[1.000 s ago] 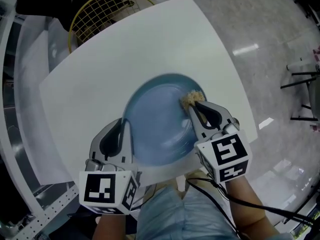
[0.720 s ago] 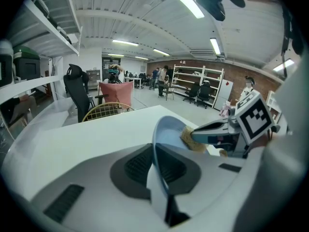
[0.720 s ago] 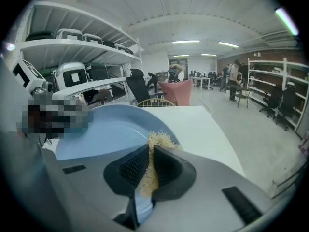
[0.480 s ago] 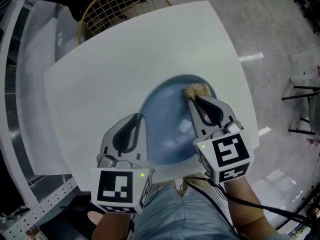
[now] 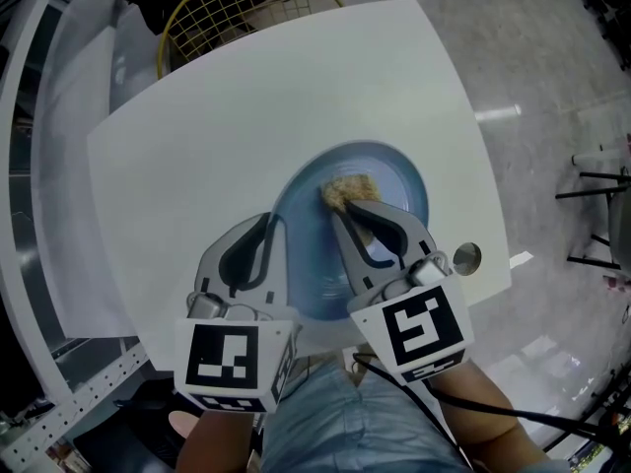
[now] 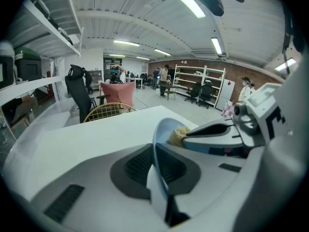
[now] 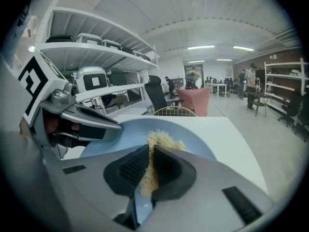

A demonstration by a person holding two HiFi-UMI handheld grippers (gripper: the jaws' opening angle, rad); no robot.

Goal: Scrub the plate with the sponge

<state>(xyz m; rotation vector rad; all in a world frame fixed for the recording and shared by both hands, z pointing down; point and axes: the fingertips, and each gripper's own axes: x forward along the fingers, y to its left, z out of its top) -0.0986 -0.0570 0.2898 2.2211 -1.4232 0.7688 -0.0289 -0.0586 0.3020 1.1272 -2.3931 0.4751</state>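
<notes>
A blue plate [image 5: 399, 183] sits on the white table [image 5: 246, 97], its near side lifted a little. My left gripper [image 5: 273, 225] is shut on the plate's left rim; in the left gripper view the rim [image 6: 157, 139] runs edge-on between the jaws. My right gripper [image 5: 344, 205] is shut on a tan fibrous sponge [image 5: 346, 190] and presses it onto the middle of the plate. The right gripper view has the sponge [image 7: 161, 141] squeezed between both pads over the plate [image 7: 128, 132], with the left gripper [image 7: 87, 122] at the left.
A yellow wire chair [image 5: 227, 8] stands at the table's far edge. White shelving [image 5: 39, 215] runs along the left. The table's right edge [image 5: 483, 166] drops to the glossy floor. The person's legs are under the near edge.
My right gripper has dragged the sponge left, from the plate's far right rim to its middle. The left gripper has kept its hold on the rim.
</notes>
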